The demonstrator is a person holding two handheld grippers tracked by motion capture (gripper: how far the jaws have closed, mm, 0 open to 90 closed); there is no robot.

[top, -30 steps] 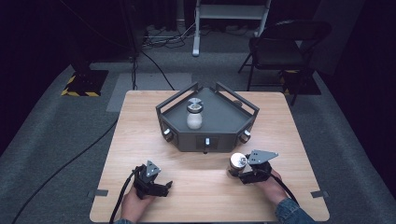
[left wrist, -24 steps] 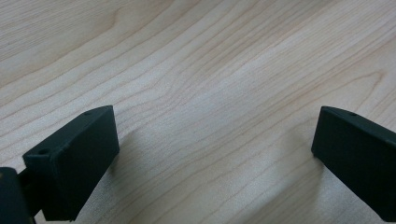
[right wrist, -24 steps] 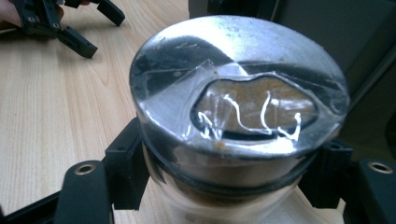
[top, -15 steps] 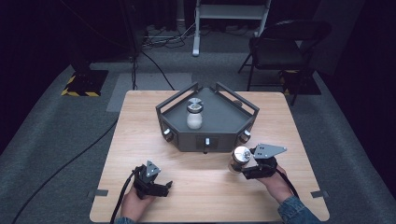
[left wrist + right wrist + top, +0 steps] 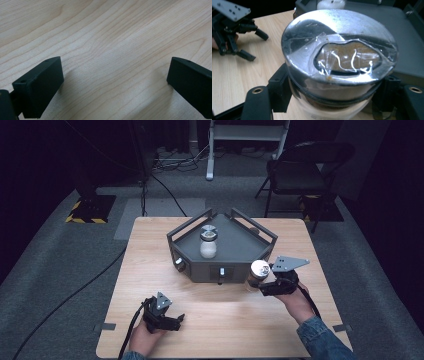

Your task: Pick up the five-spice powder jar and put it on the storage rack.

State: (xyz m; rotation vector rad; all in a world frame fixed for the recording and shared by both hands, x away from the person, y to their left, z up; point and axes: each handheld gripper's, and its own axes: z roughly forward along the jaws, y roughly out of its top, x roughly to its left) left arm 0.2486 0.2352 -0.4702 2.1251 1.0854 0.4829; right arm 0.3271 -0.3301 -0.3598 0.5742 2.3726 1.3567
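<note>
Around the wooden table (image 5: 150,245), grey carpet (image 5: 60,270) and darkness

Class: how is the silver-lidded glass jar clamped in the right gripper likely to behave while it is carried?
The silver-lidded glass jar looks rigid, so it should not flex in the right gripper. Smooth glass may slip if the grip loosens. Brownish contents show through the lid's opening, so tilting might spill some, and it is probably fragile if dropped.

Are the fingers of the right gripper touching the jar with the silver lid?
Touching. In the right gripper view, both black fingers press against the jar just under its lid.
</note>
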